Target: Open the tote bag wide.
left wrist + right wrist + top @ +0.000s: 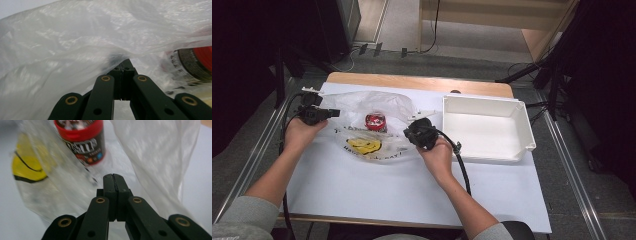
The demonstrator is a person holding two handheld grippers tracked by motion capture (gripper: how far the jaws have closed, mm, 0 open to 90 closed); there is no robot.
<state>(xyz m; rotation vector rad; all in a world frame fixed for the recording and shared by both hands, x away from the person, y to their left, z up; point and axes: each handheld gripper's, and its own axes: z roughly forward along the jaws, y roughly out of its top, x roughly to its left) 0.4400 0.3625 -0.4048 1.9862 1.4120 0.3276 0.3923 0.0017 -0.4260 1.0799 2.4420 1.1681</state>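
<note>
A clear plastic bag (379,101) with a yellow smiley print (363,145) lies on the white table sheet, and a red-lidded candy can (375,121) sits inside it. My left gripper (334,113) is at the bag's left edge. In the left gripper view its jaws (124,62) are shut with the bag film (75,37) pinched at the tips and draped over them, and the can (197,62) shows at right. My right gripper (408,132) is at the bag's right edge. Its tips (113,176) are shut on the film (155,152), with the can (82,142) lying ahead.
An empty white plastic bin (482,101) stands to the right of the bag, close to my right hand. The white sheet (387,190) covers the table toward me. A bare wooden strip (412,81) runs along the far edge, with metal rails at both sides.
</note>
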